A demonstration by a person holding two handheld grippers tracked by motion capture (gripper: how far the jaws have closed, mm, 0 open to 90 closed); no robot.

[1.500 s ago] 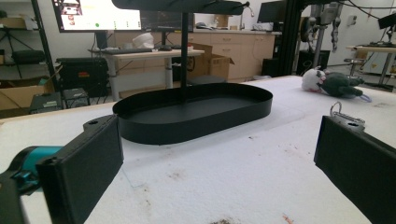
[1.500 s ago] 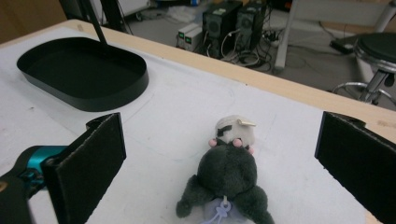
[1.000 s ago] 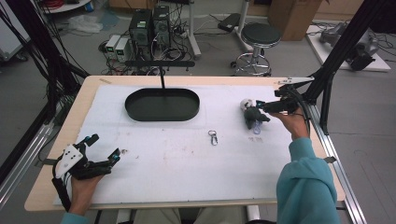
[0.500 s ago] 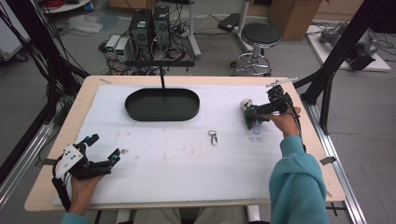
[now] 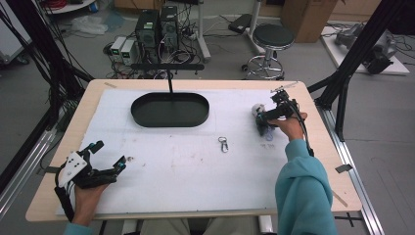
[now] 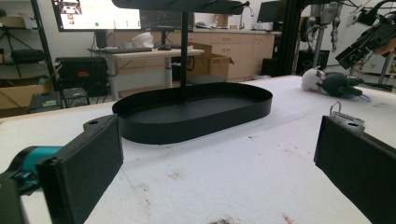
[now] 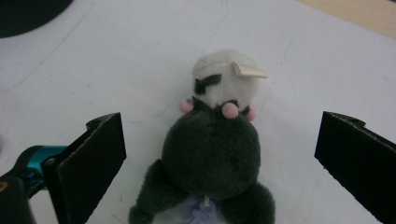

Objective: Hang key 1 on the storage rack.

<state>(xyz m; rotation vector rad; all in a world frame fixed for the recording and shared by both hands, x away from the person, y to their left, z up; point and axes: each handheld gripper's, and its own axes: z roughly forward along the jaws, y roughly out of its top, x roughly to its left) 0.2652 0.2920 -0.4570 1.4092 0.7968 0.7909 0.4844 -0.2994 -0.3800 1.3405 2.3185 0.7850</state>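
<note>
A small plush toy with a dark grey body and a white head lies on the white mat at the right of the table; it also appears in the high view as the plush toy. My right gripper hovers right over it, jaws open on either side of the body without touching. A black oval tray sits at the back centre. My left gripper rests open at the front left, facing the tray, nothing between its jaws.
A small metal clasp lies mid-table on the white mat. A black stand's post rises behind the tray. The clasp sits just beyond the left gripper's right jaw. Table edges are bare wood.
My right gripper has come in from the right and lowered over the plush toy, jaws now straddling it. The left gripper has stayed still.
</note>
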